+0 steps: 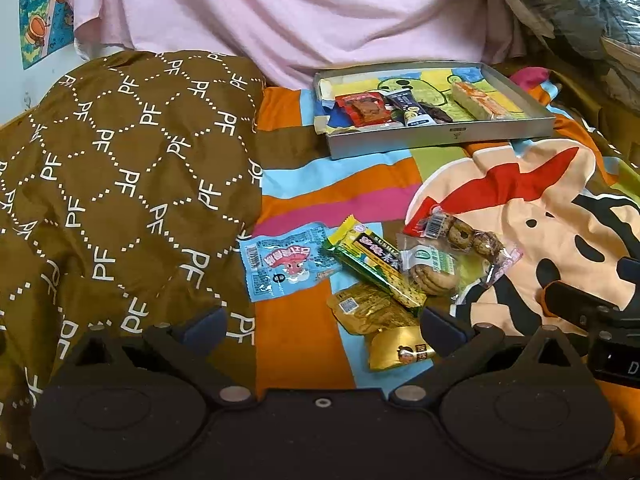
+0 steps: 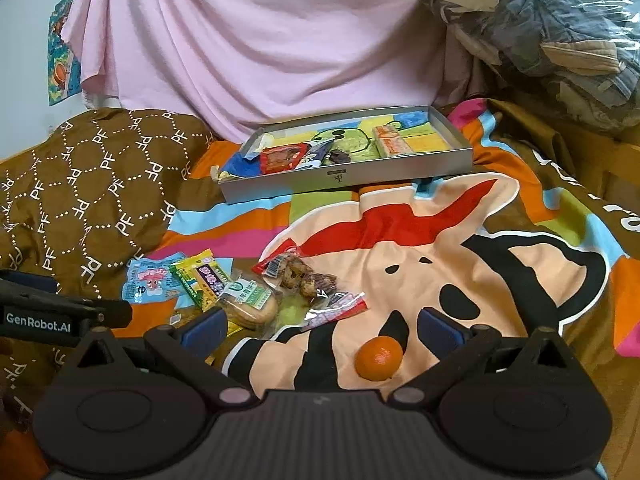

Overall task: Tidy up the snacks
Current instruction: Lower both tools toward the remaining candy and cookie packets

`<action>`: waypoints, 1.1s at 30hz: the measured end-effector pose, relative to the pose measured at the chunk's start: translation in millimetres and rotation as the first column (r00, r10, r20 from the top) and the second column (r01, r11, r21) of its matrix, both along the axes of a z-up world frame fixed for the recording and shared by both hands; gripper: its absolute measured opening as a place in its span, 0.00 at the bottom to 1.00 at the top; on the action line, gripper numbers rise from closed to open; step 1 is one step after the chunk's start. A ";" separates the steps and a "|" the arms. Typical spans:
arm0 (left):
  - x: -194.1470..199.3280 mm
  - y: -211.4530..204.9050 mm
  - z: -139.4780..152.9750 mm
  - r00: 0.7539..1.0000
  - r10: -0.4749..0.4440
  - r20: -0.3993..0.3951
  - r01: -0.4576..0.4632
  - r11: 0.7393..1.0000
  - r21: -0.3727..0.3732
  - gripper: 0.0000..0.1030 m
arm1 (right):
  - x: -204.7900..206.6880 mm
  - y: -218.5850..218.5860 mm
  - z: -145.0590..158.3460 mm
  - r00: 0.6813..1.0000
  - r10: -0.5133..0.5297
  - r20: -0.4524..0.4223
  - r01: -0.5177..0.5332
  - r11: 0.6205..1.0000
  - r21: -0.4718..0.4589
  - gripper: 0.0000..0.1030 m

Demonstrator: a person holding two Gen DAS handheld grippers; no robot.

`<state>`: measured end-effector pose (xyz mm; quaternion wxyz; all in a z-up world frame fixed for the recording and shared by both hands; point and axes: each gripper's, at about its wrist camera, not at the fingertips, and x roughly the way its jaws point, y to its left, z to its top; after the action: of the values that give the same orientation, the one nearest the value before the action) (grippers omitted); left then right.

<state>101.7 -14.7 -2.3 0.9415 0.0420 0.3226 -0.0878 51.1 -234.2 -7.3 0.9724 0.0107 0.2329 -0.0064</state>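
A pile of loose snacks lies on the bedspread: a blue packet [image 1: 286,266], a yellow-green bar [image 1: 372,268], a cookie pack [image 1: 430,270], a clear pack of ring biscuits [image 1: 464,236] and two gold packets [image 1: 376,312]. My left gripper [image 1: 324,325] hovers open just in front of them, holding nothing. A grey metal tray [image 1: 440,136] further back holds a red packet [image 1: 366,108], a dark blue packet [image 1: 412,110] and an orange-green bar [image 1: 486,102]. My right gripper [image 2: 322,330] is open too, with a mandarin [image 2: 379,358] lying between its fingers, close to the right one.
A brown "PF" quilt [image 1: 120,184] is bunched up on the left, beside the snack pile. Pink cloth [image 1: 300,12] hangs behind the tray. Plastic-wrapped bedding [image 2: 560,40] is heaped at the back right. The cartoon bedspread [image 2: 460,240] stretches to the right.
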 end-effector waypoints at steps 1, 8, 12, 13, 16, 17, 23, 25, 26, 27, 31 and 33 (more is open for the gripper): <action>1.3 1.1 -0.9 1.000 0.001 -0.001 -0.001 1.000 0.001 0.99 | 0.7 0.2 -0.4 1.000 0.001 -0.001 -0.001 1.000 0.000 1.00; 10.3 10.8 -6.2 0.999 0.034 -0.011 -0.034 0.999 0.004 0.99 | 5.5 5.0 -4.1 1.000 0.014 -0.005 -0.014 1.000 -0.001 1.00; 17.0 15.2 -6.7 0.999 0.046 -0.008 -0.046 0.999 0.009 0.99 | 11.6 10.4 -7.5 0.999 0.036 -0.017 -0.036 0.999 0.000 1.00; 19.3 16.9 -6.9 0.999 0.050 -0.007 -0.050 0.999 0.007 0.99 | 13.2 11.8 -8.2 0.999 0.042 -0.017 -0.042 0.999 0.000 1.00; 27.8 23.8 -7.6 0.998 0.066 -0.008 -0.066 0.998 -0.015 0.99 | 18.6 15.4 -10.2 0.998 0.058 -0.025 -0.058 0.998 0.003 1.00; 30.7 26.0 -8.0 0.997 0.073 -0.007 -0.074 0.997 -0.025 0.99 | 20.4 16.6 -11.1 0.998 0.060 -0.028 -0.060 0.998 0.001 1.00; 54.5 37.5 -8.2 0.999 0.037 -0.014 -0.037 0.998 -0.058 0.99 | 27.8 24.7 -18.3 0.995 0.092 -0.045 -0.093 0.996 -0.015 1.00; 64.3 40.7 -7.8 1.000 -0.011 -0.003 0.011 0.998 -0.062 0.99 | 29.6 28.3 -20.5 0.993 0.107 -0.052 -0.109 0.994 -0.027 1.00; 68.8 41.4 -7.8 1.000 -0.026 0.004 0.026 0.998 -0.060 0.99 | 30.2 29.7 -21.5 0.992 0.116 -0.055 -0.117 0.993 -0.031 1.00; 72.5 41.8 -8.0 0.999 -0.034 0.011 0.035 0.998 -0.058 0.99 | 30.4 31.0 -22.1 0.991 0.124 -0.058 -0.126 0.991 -0.033 1.00; 87.4 42.9 -9.7 0.994 -0.102 0.041 0.104 0.993 -0.047 0.99 | 33.0 36.0 -24.5 0.983 0.166 -0.078 -0.169 0.985 -0.034 1.00; 93.4 42.6 -10.3 0.987 -0.141 0.070 0.143 0.990 -0.017 0.99 | 35.6 38.4 -25.3 0.976 0.196 -0.098 -0.200 0.979 -0.027 1.00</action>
<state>195.1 28.0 -12.5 0.9439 0.0576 0.2851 -0.1566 86.8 -195.8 -32.5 0.9561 -0.0307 0.2786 0.0857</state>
